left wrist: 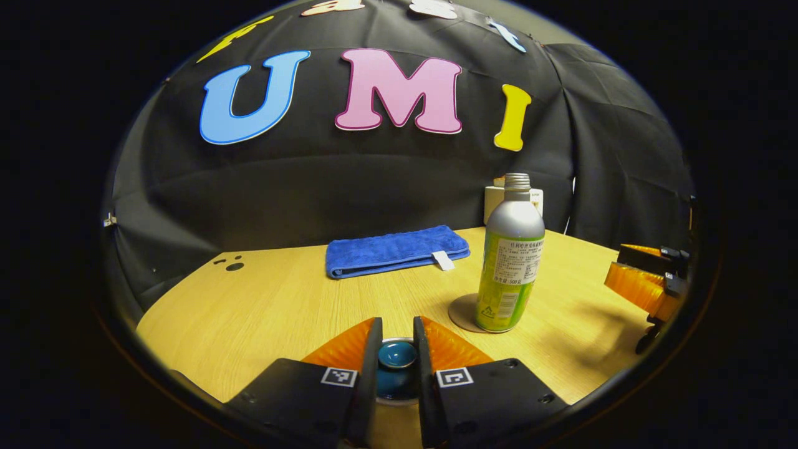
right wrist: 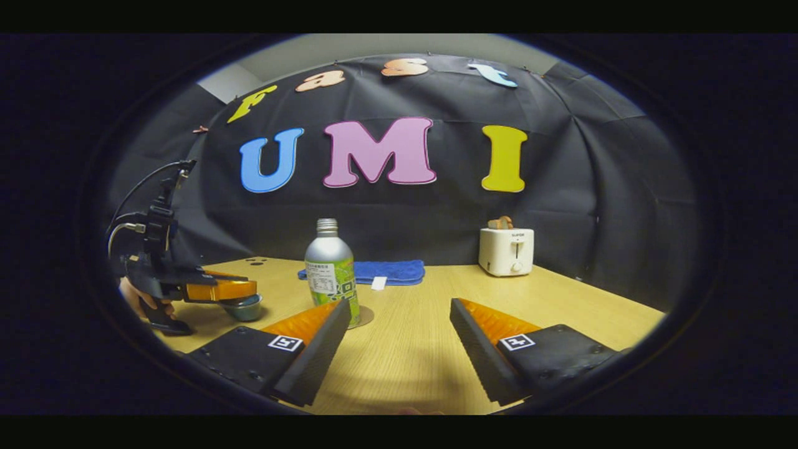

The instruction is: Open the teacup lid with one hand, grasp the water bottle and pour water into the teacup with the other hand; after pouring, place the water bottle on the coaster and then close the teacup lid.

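- Our left gripper (left wrist: 396, 349) has its fingers narrowed around the blue knob of the teacup lid (left wrist: 397, 355); whether both press on it we cannot tell.
- The teacup (right wrist: 243, 307) sits under that gripper near the table's (right wrist: 405, 355) left edge.
- Our right gripper (right wrist: 399, 333) hangs wide apart, holding nothing.
- The water bottle (right wrist: 330, 274) stands upright on the coaster (left wrist: 462, 312), neck up, just beyond our right gripper's left finger.

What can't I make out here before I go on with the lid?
- Teacup, left gripper view: its rim and body sit behind the left gripper fingers.
- Water bottle label, right gripper view: too small to read.
- Coaster, left gripper view: mostly under the bottle.
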A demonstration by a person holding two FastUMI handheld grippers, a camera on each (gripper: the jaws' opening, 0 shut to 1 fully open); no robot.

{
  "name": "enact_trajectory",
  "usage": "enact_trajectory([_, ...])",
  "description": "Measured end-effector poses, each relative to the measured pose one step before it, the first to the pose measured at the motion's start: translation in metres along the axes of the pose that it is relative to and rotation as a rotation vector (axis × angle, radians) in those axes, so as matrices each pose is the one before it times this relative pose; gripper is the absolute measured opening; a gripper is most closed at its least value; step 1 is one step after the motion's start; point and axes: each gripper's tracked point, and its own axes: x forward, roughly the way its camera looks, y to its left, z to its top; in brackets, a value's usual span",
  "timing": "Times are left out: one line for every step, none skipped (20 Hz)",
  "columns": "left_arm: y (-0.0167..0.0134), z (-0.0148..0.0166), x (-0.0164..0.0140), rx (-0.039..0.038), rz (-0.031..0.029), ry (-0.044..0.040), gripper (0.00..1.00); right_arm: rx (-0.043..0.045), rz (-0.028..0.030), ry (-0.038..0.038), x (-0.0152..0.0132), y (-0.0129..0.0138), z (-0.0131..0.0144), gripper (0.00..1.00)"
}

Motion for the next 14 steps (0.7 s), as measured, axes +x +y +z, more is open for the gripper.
enact_trajectory([-0.00137,-0.00139,0.00097,0.00564,-0.00042,0.00428,0.32,-0.00074,0.00033,-0.00058,-0.00039,-0.00043,0.00044,0.99])
enact_trajectory([-0.00084,-0.00240,0.00059,0.00254,-0.00163,0.00742,0.32,0.00068,-0.00015,0.00044,-0.00014,0.00074,-0.00085,0.99])
enact_trajectory([0.00153,0.00145,-0.00019,0.00618,0.00799,-0.01002,0.32,-0.00060,0.00015,0.00022,-0.00052,-0.00012,0.00048,0.99])
enact_trajectory([-0.00066,-0.00134,0.00116,0.00411,0.00267,0.00373,0.33,0.00051,-0.00030,-0.00109,0.00041,0.00007,0.00045,0.99])
enact_trajectory([0.00069,0.00040,-0.00051,0.00058,0.00238,-0.00438,0.33,-0.00042,0.00027,0.00106,0.00055,0.00017,-0.00023,0.99])
enact_trajectory([-0.00028,-0.00032,-0.00052,0.00066,0.00101,-0.00107,0.33,0.00045,-0.00028,0.00001,-0.00035,0.00010,-0.00009,0.99])
enact_trajectory([0.00020,0.00061,0.00013,0.00134,-0.00006,-0.00225,0.34,-0.00036,0.00014,0.00046,-0.00039,0.00003,0.00071,0.99])
enact_trajectory([0.00117,-0.00047,-0.00088,-0.00057,0.00273,0.00076,0.34,0.00022,-0.00027,0.00026,0.00055,-0.00036,-0.00055,0.99])
enact_trajectory([0.00134,-0.00019,-0.00037,-0.00240,0.00221,-0.00074,0.36,-0.00021,-0.00032,-0.00034,-0.00107,0.00024,0.00045,0.99])
enact_trajectory([0.00121,0.00103,-0.00104,-0.00543,0.00895,-0.00861,0.36,-0.00029,-0.00004,0.00029,0.00000,0.00020,-0.00002,0.99])
enact_trajectory([0.00156,0.00353,-0.00263,-0.00548,0.00579,-0.02024,0.41,0.00049,-0.00018,0.00008,-0.00004,-0.00048,0.00000,0.99])
enact_trajectory([-0.00075,0.00267,-0.00373,-0.00717,-0.00298,-0.02079,0.46,-0.00044,-0.00009,-0.00004,0.00002,0.00051,-0.00035,0.99])
enact_trajectory([0.00030,0.00265,-0.00406,-0.01055,-0.00103,-0.01990,0.57,0.00020,-0.00025,-0.00020,-0.00025,-0.00037,0.00081,0.99])
enact_trajectory([0.00023,0.00152,-0.00364,-0.01092,0.00082,-0.01927,0.64,0.00005,-0.00010,0.00079,0.00129,0.00052,-0.00091,0.99])
